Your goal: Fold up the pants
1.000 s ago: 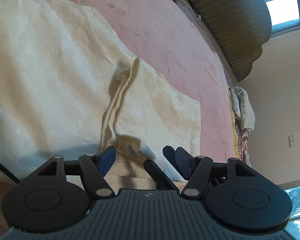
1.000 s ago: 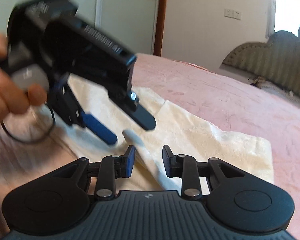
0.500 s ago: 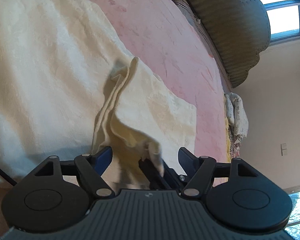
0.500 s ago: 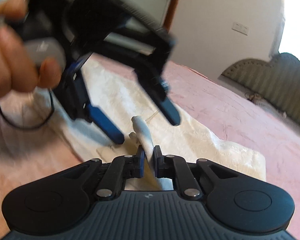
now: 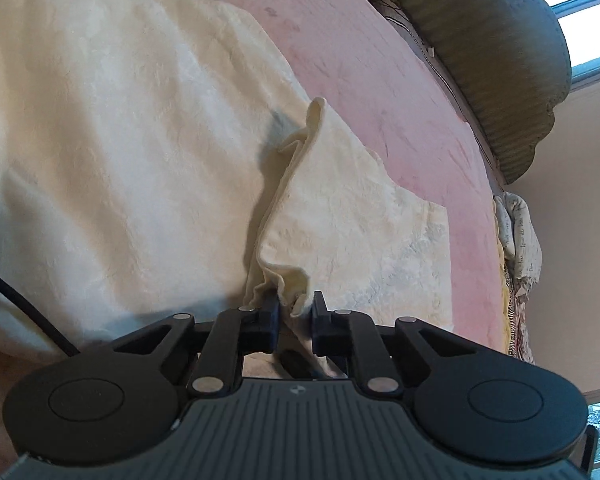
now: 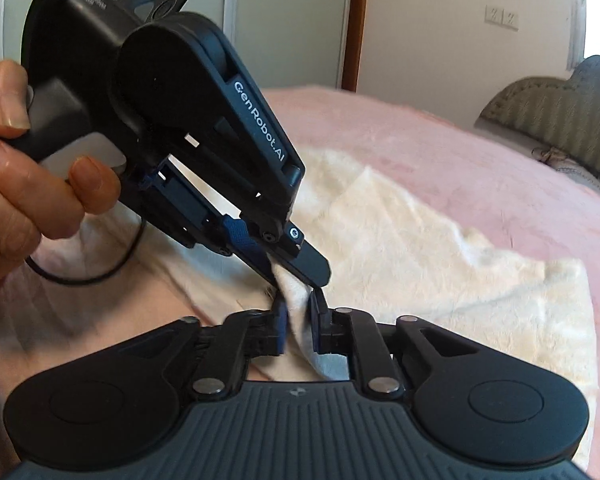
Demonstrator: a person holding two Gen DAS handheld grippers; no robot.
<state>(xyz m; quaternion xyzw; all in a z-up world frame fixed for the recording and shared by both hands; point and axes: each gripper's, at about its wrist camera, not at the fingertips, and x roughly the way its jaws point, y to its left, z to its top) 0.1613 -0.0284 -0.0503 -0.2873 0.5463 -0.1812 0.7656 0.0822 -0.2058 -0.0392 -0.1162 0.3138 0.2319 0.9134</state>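
**A:** What have I got in the left tongs (image 5: pixel 294 312) right now?

**B:** The jaws have just been closing, and they now pinch a raised fold of the cream, crinkle-textured cloth pants (image 5: pixel 140 140). The fold climbs away from the tips as a ridge; the rest lies flat on the pink bedspread (image 5: pixel 380 80), spreading to the left and ahead.

**A:** And my right tongs (image 6: pixel 298 320)?

**B:** Clenched on the same bunched edge. Those jaws eased open a touch just now, yet the cloth is squeezed between the pads. From that camera I see the left tongs coming down from the upper left, gripping the fabric just above my right tips, nearly touching them.

**A:** Who holds the left one?

**B:** A hand (image 6: pixel 24 168) at the far left, fingers around the black handle. A green padded headboard (image 6: pixel 552 116) stands well beyond, to the right.
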